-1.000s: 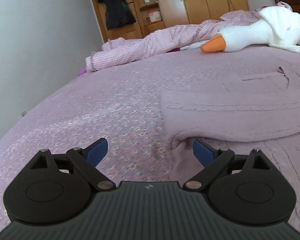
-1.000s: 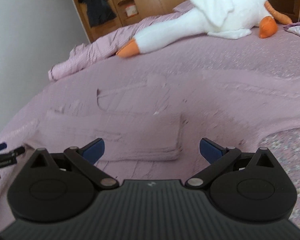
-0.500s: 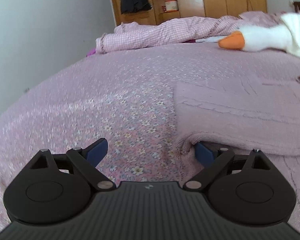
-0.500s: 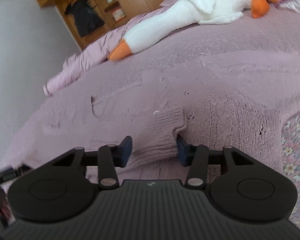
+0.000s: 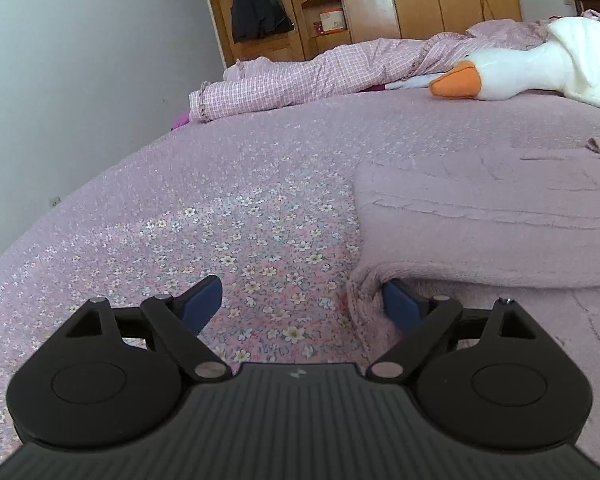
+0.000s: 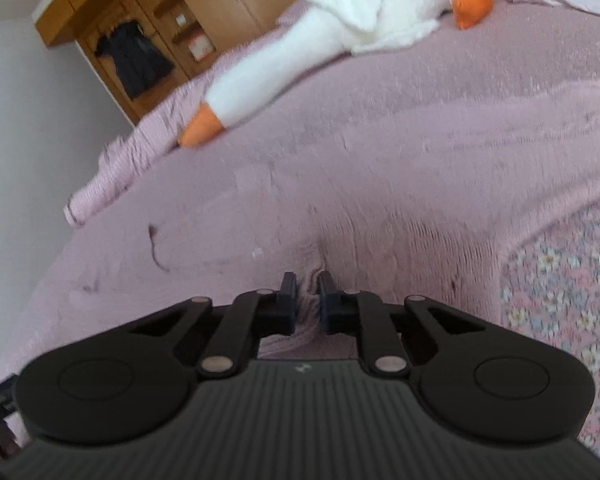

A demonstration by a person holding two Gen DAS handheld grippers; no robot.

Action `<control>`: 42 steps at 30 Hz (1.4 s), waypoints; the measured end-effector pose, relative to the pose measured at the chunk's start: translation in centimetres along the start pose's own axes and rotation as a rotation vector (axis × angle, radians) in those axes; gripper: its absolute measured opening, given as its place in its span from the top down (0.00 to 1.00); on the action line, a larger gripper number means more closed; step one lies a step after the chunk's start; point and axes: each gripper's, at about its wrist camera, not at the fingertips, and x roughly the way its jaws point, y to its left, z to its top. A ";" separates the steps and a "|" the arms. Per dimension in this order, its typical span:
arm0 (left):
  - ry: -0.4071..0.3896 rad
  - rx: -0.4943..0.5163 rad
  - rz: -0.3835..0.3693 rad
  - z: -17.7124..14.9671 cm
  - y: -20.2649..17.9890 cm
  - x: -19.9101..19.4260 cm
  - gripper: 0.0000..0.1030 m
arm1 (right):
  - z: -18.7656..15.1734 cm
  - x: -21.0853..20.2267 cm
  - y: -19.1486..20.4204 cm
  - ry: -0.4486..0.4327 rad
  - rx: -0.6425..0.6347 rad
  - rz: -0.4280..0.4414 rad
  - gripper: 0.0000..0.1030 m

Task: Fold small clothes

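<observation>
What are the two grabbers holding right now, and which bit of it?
The right gripper is pinching the pink knitted sweater by a bunched-up bit of its near edge. The left gripper holds nothing: its jaws are wide open, one tucked under the sweater's corner.

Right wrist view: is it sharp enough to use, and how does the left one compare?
Right wrist view: motion-smeared, the white plush goose and pale pink knitted sweater streaked, though the right claw shut on a knit fold stays crisp. Left wrist view: sharp, flowers on the pink floral bedspread distinct, soft even daylight, fisheye bending the bed edge.
</observation>
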 end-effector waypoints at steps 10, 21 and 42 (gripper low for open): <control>-0.075 -0.146 -0.058 1.2 1.6 -5.2 0.11 | 0.1 -2.2 0.7 -0.042 -0.089 -0.042 0.84; -0.050 -0.104 -0.213 4.0 -4.4 -1.6 0.71 | -0.1 -2.8 4.2 -0.118 -0.245 0.073 0.86; -0.040 -0.078 -0.205 2.5 -2.7 -4.3 0.28 | 0.3 -2.8 -0.6 -0.007 -0.142 0.004 0.84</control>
